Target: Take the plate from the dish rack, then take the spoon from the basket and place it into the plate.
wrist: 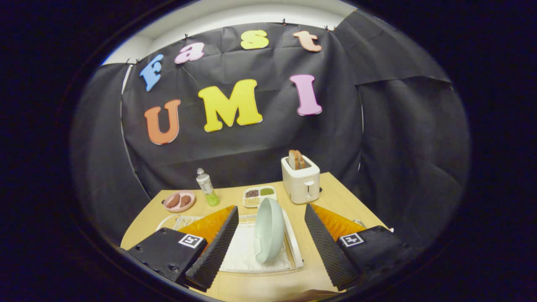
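Tongs [270,226] stood wide open, empty, straddling the upright plate [268,230] in the dish rack [293,247]; I judged closing squarely on its rim best.

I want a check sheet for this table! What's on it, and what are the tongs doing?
Surface: wooden table, tidy.
Job's things: pale green plate standing on edge in the white dish rack; spoon and basket nothing seen.
Clutter: toaster holding bread, bottle, pink dish, divided tray.
Grippers: tongs open, the plate between the fingers, not touched.
Cables: nothing seen.
Surroundings: black cloth wall.
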`<state>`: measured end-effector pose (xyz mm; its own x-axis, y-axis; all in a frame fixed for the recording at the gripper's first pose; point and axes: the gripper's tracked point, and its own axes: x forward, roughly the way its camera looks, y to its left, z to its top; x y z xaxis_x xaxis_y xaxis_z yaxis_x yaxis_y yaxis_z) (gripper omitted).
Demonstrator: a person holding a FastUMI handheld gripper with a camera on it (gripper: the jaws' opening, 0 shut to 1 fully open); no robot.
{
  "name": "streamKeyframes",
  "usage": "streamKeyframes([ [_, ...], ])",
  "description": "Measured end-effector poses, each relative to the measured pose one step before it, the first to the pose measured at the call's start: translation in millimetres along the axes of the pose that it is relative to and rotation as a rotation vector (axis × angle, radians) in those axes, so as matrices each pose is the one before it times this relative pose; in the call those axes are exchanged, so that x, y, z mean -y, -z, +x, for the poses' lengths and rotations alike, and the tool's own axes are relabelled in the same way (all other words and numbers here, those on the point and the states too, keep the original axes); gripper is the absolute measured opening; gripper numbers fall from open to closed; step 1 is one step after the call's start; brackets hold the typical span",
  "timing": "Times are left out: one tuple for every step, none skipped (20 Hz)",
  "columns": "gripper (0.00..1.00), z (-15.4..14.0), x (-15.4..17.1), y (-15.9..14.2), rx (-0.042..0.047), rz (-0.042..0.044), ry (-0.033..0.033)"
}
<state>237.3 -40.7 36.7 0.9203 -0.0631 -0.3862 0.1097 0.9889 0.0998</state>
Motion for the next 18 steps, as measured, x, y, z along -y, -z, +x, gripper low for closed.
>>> streamKeyframes([
  [1.0,12.06,-1.03,1.8,-0.04125,-0.01307,-0.00665],
  [1.0,12.95,3.27,2.16,-0.05109,-0.0121,0.01214],
  [1.0,12.02,6.18,3.22,-0.06303,-0.02033,0.03346],
  [1.0,10.37,6.54,3.0,-0.06788,-0.02033,0.03652],
  [1.0,10.39,3.49,5.47,-0.06681,-0.01909,0.00765],
  [1.0,8.65,-4.2,1.5,-0.06351,-0.01259,-0.01172],
  [1.0,7.83,-4.72,-1.26,-0.04741,-0.01192,-0.01173],
  [1.0,7.39,0.01,-3.04,-0.02854,-0.00942,0.00051],
  [1.0,6.22,4.38,-1.74,-0.02251,-0.01725,0.02469],
  [1.0,5.0,2.49,-2.78,-0.01989,-0.01699,0.01904],
  [1.0,5.32,-0.93,-3.0,-0.02059,-0.01463,0.00497],
  [0.97,2.52,-2.06,-2.64,-0.03561,-0.0193,-0.00727],
  [0.95,2.27,-3.19,-0.99,-0.05134,-0.02784,-0.01478],
  [0.93,2.12,-5.52,1.12,-0.05063,-0.02729,-0.02468],
  [0.91,0.82,-1.41,-0.17,-0.03932,-0.01792,0.00106],
  [0.86,1.05,1.31,-5.39,-0.01158,-0.00906,0.02856],
  [0.86,-0.13,3.74,-3.33,-0.00828,-0.00803,0.03266],
  [0.81,0.16,2.2,-1.0,-0.01729,-0.00646,0.02932],
])
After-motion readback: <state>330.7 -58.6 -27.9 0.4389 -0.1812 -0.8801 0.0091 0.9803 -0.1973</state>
